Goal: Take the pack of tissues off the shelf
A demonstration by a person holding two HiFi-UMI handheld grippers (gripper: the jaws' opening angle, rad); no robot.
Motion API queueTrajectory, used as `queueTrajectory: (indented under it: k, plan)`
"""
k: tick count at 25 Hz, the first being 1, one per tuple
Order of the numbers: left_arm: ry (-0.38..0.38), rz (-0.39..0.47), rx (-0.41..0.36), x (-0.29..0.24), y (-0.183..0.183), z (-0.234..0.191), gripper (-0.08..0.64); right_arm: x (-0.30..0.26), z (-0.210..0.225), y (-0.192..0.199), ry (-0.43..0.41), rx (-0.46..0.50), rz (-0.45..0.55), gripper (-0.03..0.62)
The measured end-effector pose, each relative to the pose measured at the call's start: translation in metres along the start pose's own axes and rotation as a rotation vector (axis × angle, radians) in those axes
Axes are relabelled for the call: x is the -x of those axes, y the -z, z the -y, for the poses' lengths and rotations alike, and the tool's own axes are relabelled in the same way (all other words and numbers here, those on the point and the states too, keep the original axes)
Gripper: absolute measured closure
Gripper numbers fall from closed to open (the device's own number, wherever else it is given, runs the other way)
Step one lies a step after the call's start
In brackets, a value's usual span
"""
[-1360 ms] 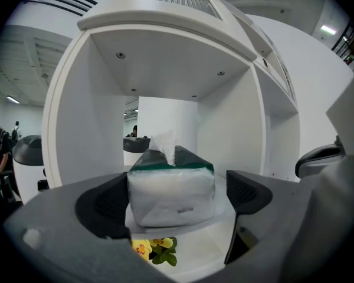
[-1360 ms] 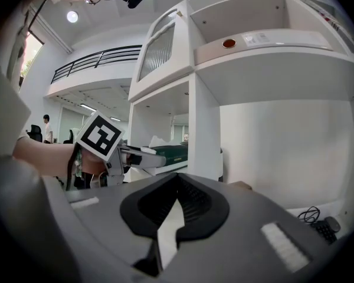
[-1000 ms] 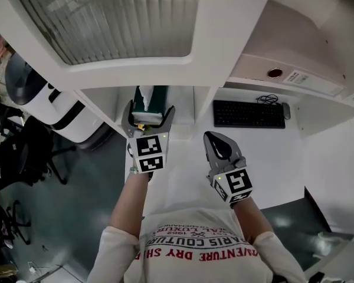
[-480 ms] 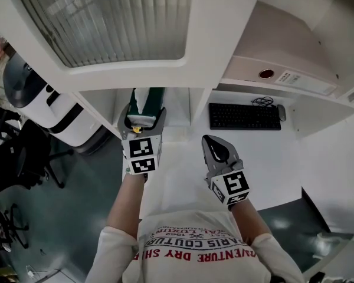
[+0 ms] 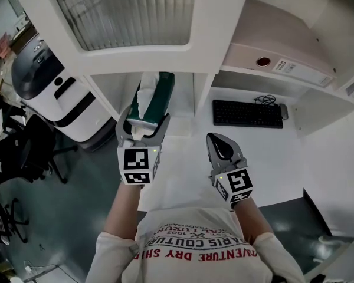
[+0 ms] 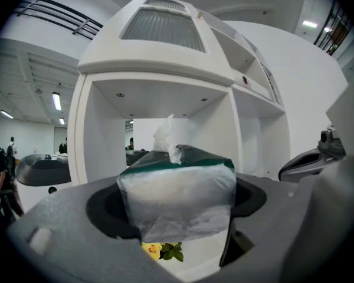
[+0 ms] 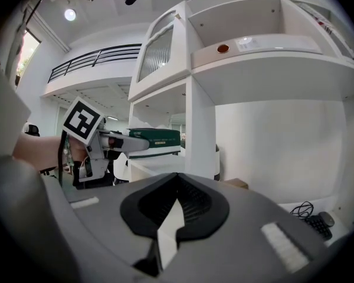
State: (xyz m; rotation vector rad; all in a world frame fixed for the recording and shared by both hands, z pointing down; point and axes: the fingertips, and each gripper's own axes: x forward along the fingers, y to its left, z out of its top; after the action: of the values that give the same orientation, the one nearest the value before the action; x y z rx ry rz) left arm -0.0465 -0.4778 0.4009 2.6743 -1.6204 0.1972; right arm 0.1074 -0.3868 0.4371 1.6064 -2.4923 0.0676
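Observation:
The pack of tissues (image 5: 156,95) is a soft clear-and-dark-green pack with a white tissue sticking out of its top. My left gripper (image 5: 144,122) is shut on its near end and holds it in front of the lower shelf opening (image 5: 186,108). In the left gripper view the pack (image 6: 177,196) fills the gap between the jaws, with the white shelf unit (image 6: 159,69) behind it. My right gripper (image 5: 222,147) hovers over the desk, shut and empty. In the right gripper view, the right gripper (image 7: 170,218) sees the pack (image 7: 156,138) held at the left.
A black keyboard (image 5: 248,114) with a mouse lies on the white desk (image 5: 283,158) to the right. A pale file box (image 5: 277,55) sits on the upper shelf. A white-and-black machine (image 5: 53,93) and dark office chairs (image 5: 23,152) stand on the left.
The left jaws, wide around the pack in the shelf, closed on it. The pack has since come out toward me and higher, showing more of its length. The right gripper stayed still.

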Motion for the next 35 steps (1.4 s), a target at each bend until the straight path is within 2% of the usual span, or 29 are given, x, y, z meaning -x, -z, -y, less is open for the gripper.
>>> queueTrajectory:
  k: [7,12,18,24,28,35]
  plan:
    - [0.024,0.038,-0.070,0.051,-0.012,0.026,0.132,0.027,-0.008,0.003,-0.007,-0.005,0.013,0.592]
    - [0.057,0.053,-0.030,0.084,-0.010,0.050,0.132,0.051,-0.013,0.006,-0.023,-0.004,0.014,0.591]
    - [0.090,0.018,0.003,0.112,0.007,0.081,0.132,0.081,-0.014,0.003,-0.039,0.007,0.019,0.591]
    - [0.135,0.041,0.041,0.132,0.013,0.106,0.132,0.104,-0.015,-0.006,-0.064,0.018,0.055,0.591]
    - [0.163,0.029,0.045,0.137,0.019,0.116,0.132,0.111,-0.019,-0.012,-0.098,0.035,0.082,0.592]
    - [0.154,0.030,0.042,0.140,0.017,0.116,0.132,0.115,-0.022,-0.023,-0.103,0.052,0.126,0.592]
